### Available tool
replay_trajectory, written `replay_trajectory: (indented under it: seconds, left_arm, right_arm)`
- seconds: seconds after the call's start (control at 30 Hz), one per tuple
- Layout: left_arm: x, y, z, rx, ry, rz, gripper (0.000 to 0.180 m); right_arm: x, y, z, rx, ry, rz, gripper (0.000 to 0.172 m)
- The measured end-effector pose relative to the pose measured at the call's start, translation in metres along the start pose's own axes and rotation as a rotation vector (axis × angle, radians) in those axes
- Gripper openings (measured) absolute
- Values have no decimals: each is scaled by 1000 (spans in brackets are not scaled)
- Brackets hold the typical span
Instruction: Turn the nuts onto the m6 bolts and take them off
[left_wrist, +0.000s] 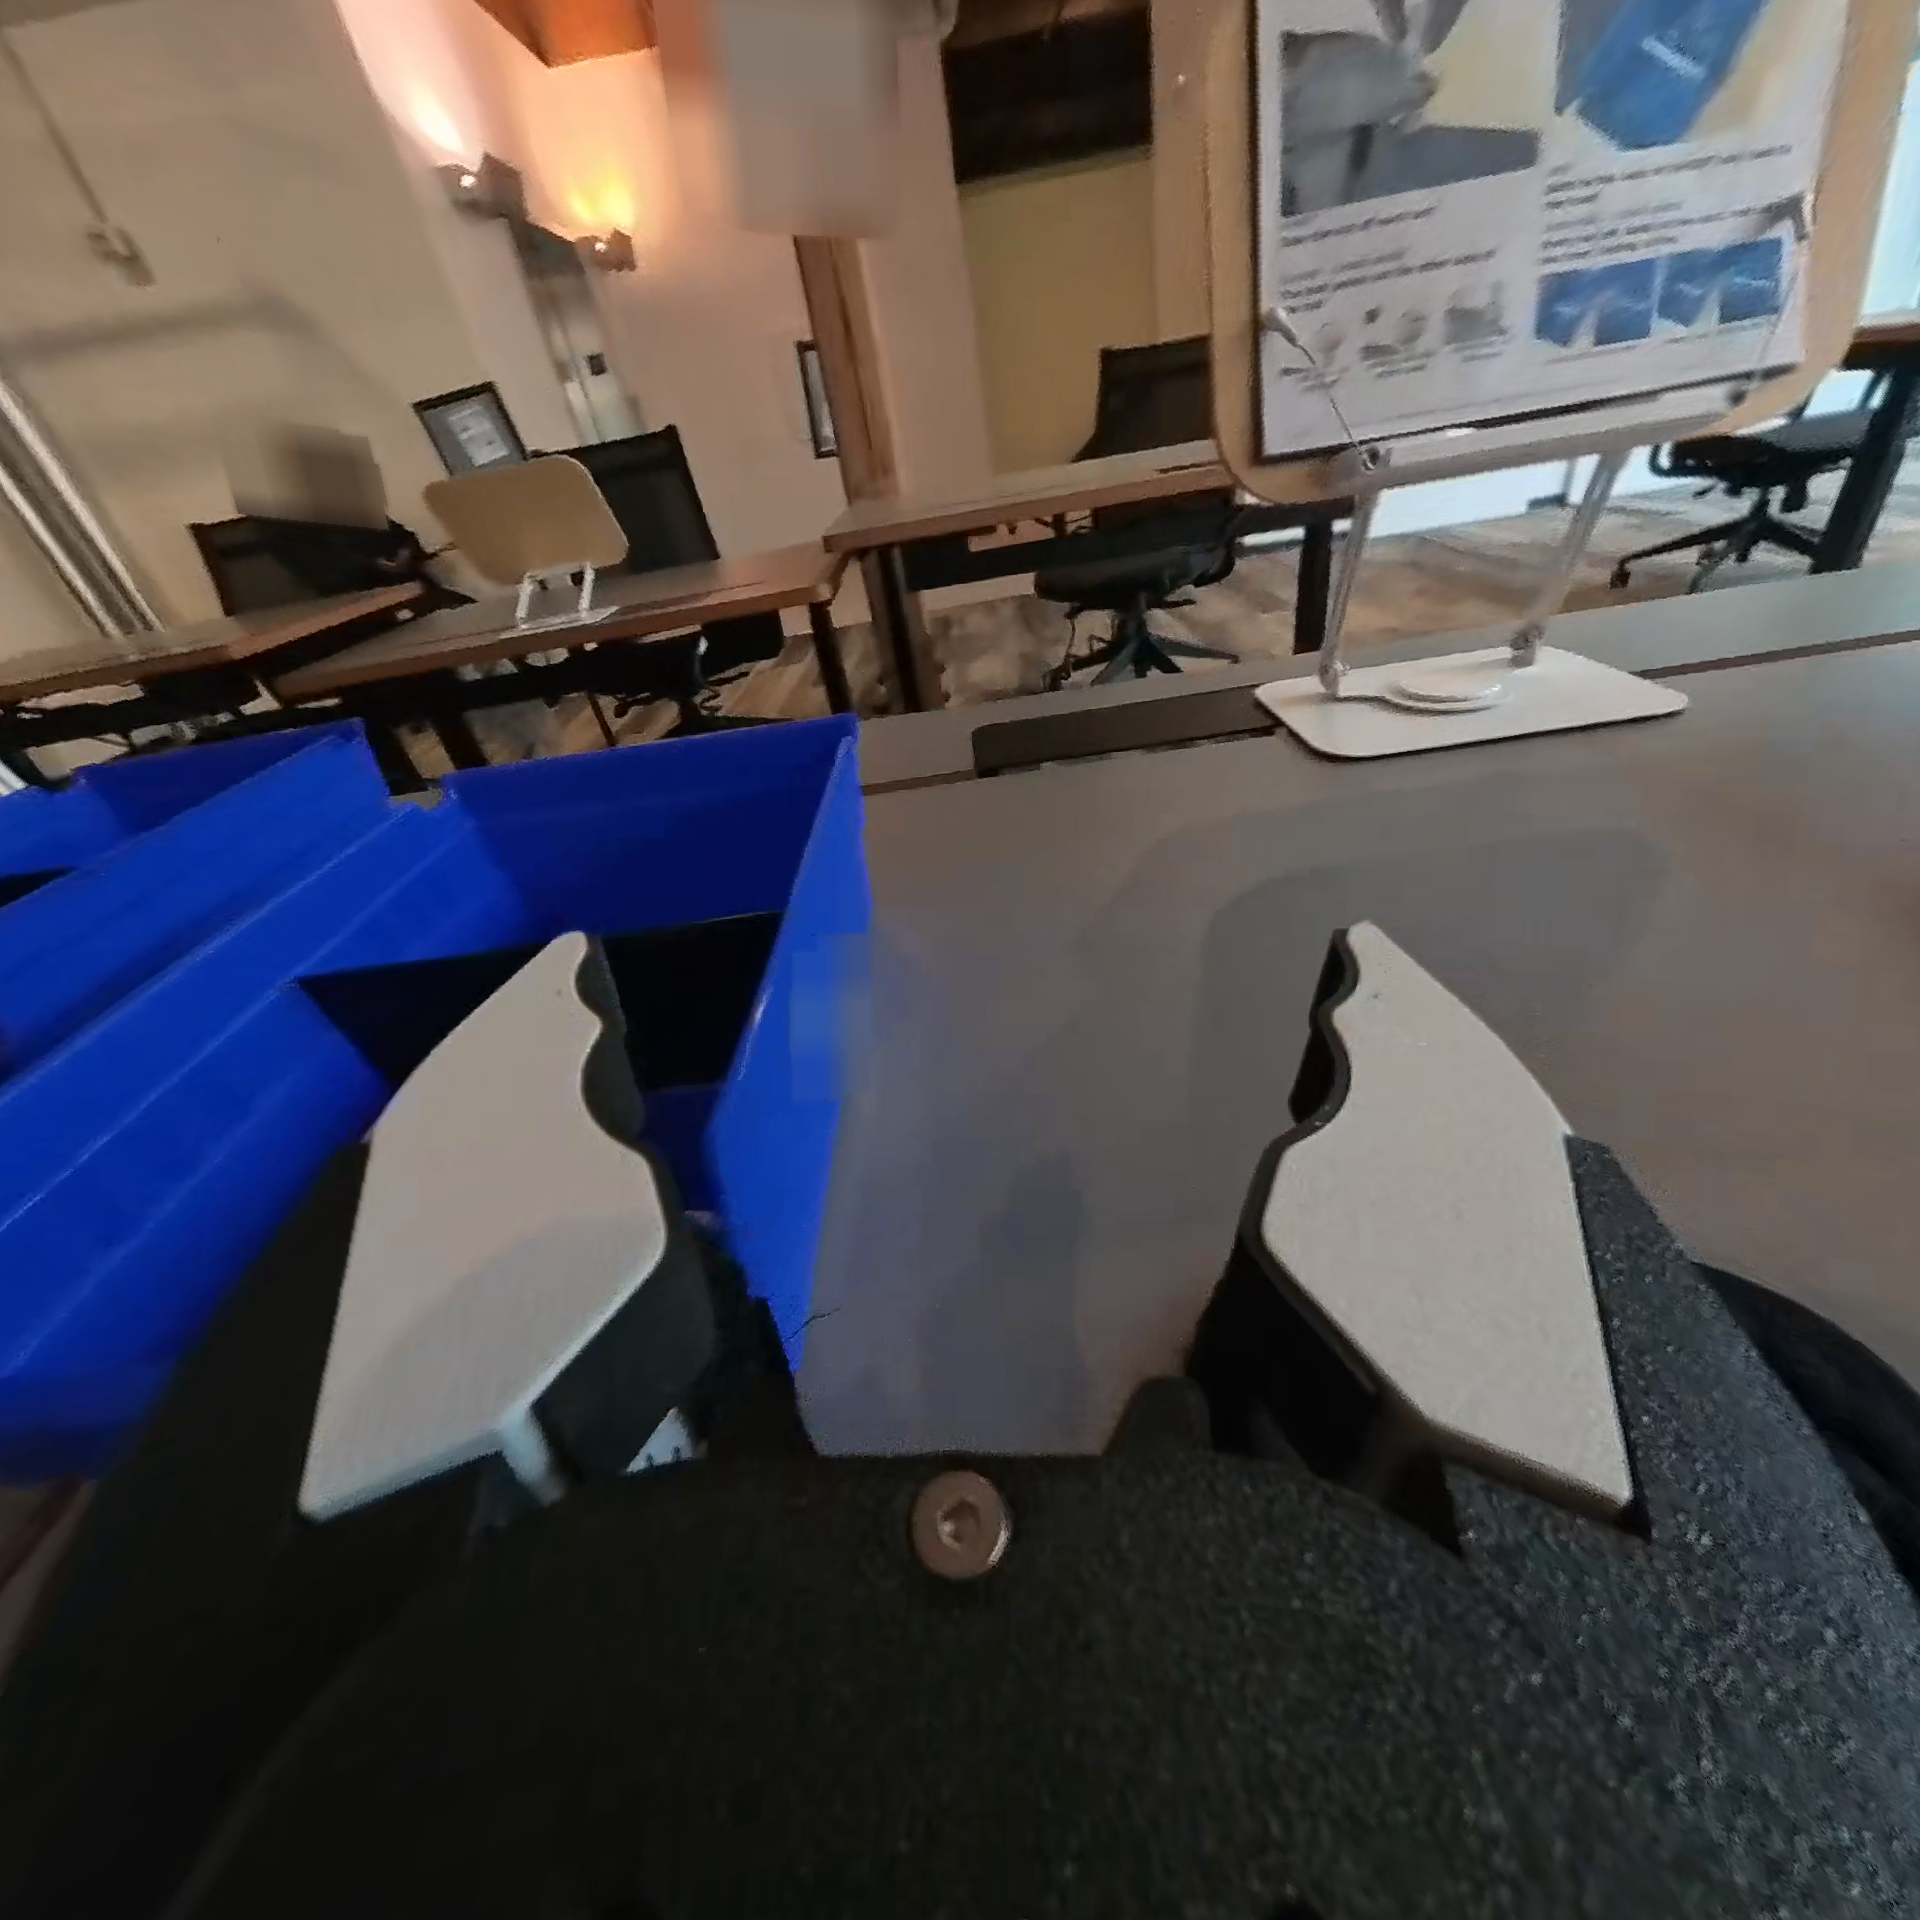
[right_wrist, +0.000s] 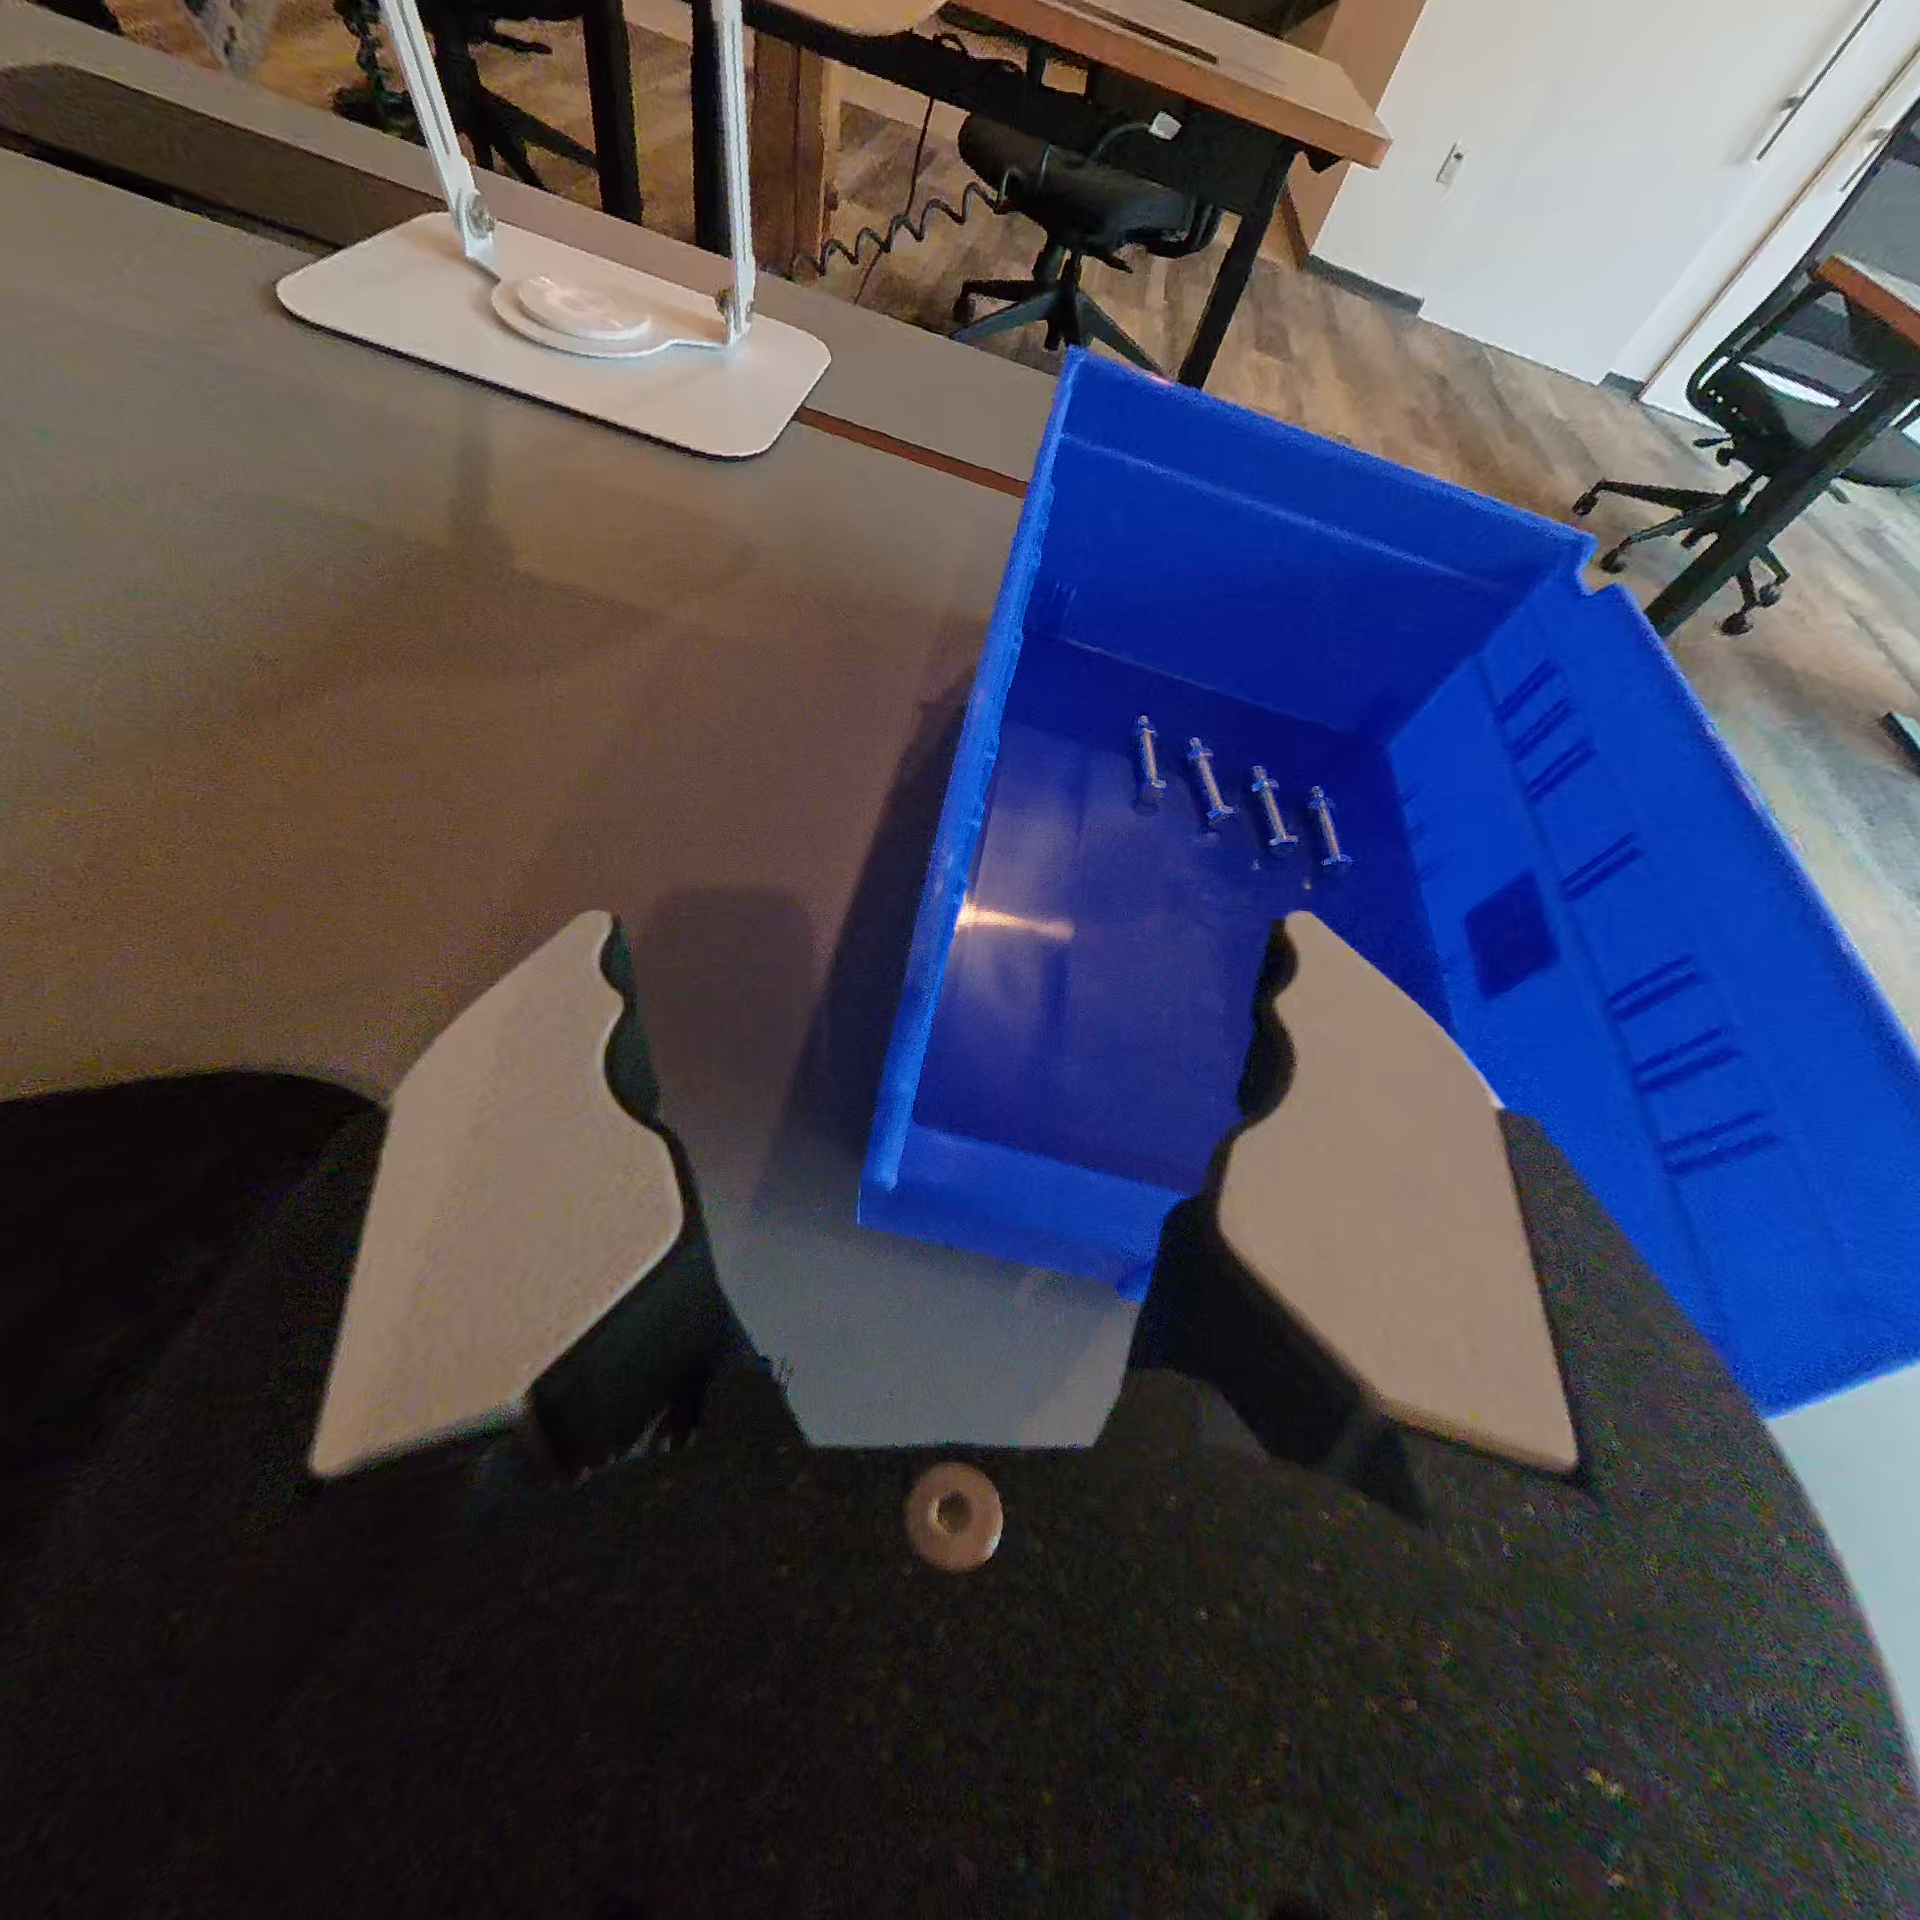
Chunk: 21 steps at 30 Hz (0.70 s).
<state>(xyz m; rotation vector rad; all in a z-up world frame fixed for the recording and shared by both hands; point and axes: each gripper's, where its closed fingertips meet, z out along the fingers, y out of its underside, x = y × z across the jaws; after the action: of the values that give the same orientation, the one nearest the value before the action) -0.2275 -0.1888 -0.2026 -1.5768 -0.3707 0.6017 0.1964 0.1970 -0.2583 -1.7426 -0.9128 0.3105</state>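
- Left wrist view: an office of desks and swivel chairs lies beyond a grey-brown worktop (left_wrist: 1351, 883). A white stand (left_wrist: 1475, 707) holding a printed sheet rests near the worktop's far edge.
- The left tongs (left_wrist: 966, 1039) are spread wide and grasp nothing; one fingertip (left_wrist: 540, 1018) hangs over a blue bin (left_wrist: 644, 831) toward the worktop's left edge. No nut or bolt shows in what can be seen of this bin.
- Right wrist view: the same worktop (right_wrist: 416, 675), with wood floor and chairs past its far edge.
- The right tongs (right_wrist: 951, 997) are released and empty, straddling the near left wall of a second blue bin (right_wrist: 1299, 540) at the worktop's right edge.
- Four m6 bolts (right_wrist: 1236, 795) lie in a row toward the bin's far end, each seemingly with a nut near its tip.
- To do this step well, I judge the right tongs should reach in over the wall, line up across one bolt's shank, and take an end bolt, so its neighbours stay put.
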Motion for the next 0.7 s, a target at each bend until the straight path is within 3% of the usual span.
replay_trajectory:
  seconds: [0.17,0.33,0.43,0.5,0.6,0.7]
  left_arm:
    - [-6,5,-5,23,-31,-12,121]
    - [6,3,-6,26,-27,22,121]
    - [30,-12,-2,74,45,4,112]
    - [74,-35,4,148,220,-57,99]
    - [184,-64,13,157,597,-137,96]
    - [304,-69,16,95,855,-48,102]
  right_arm:
    - [-2,12,15,-53,-21,-15,90]
    - [-6,19,27,-100,-17,-82,57]
    - [-5,21,30,-115,-5,-89,61]
    - [-4,21,28,-115,-2,-88,68]
    - [-9,17,15,-91,-82,-103,79]
    - [11,10,-12,-58,-106,-147,92]
